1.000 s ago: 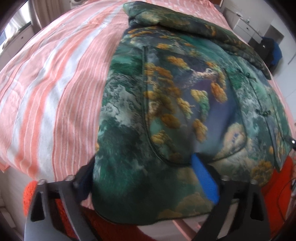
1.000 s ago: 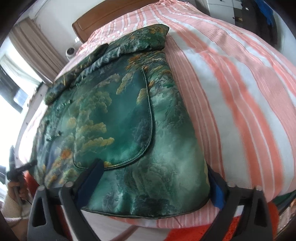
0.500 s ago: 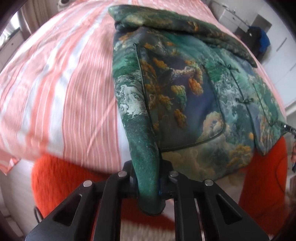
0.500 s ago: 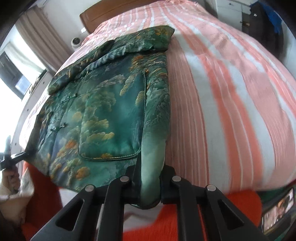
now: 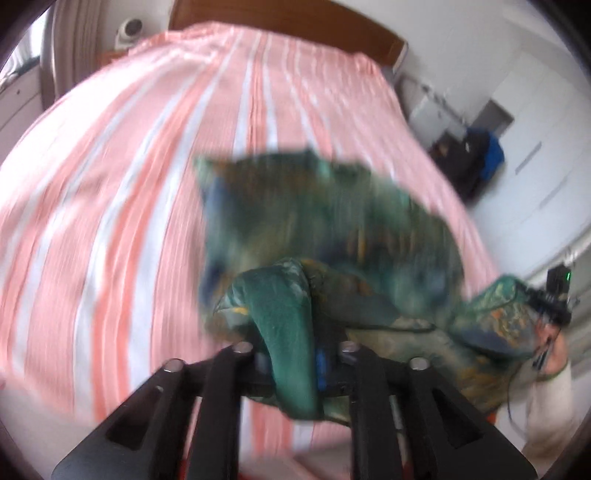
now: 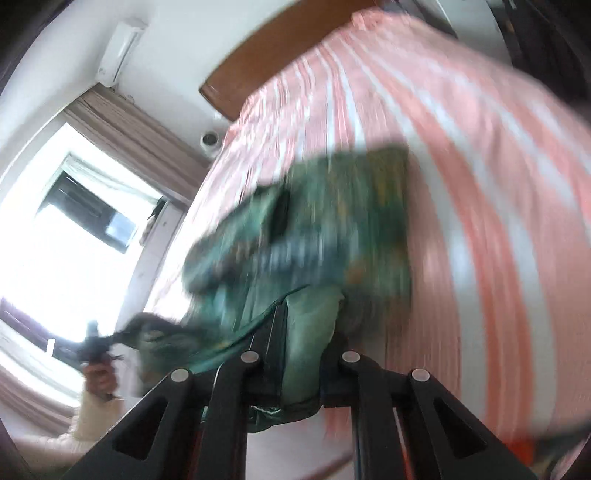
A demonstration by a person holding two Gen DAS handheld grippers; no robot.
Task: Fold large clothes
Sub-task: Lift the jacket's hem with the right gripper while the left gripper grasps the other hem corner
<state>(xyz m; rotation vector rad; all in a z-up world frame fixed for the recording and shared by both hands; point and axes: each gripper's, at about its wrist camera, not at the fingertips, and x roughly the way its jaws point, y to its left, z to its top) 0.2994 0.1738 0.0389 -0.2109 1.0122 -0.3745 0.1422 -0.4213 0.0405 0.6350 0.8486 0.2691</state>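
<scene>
A green brocade jacket [image 5: 332, 221] with gold landscape print hangs lifted and blurred over the striped bed. My left gripper [image 5: 291, 354] has a fold of its hem pinched between the pads; its jaws are opening slightly with the cloth still between them. My right gripper [image 6: 301, 354] is shut on the hem's other corner, the jacket [image 6: 332, 221] trailing away from it towards the bed. Each wrist view shows the other gripper: the right one [image 5: 550, 310] at the far right, the left one [image 6: 96, 343] at the lower left, both with cloth bunched at the tips.
The bed [image 5: 147, 147] has a pink and white striped cover and a brown headboard [image 5: 288, 14]. A white cabinet [image 5: 436, 107] and a dark bag [image 5: 476, 158] stand to its right. A bright window [image 6: 74, 221] with curtains lies to the left.
Both grippers went from open around the hem to shut on it, then rose, lifting the jacket's lower edge off the bed. The jacket now hangs between them, blurred by motion.
</scene>
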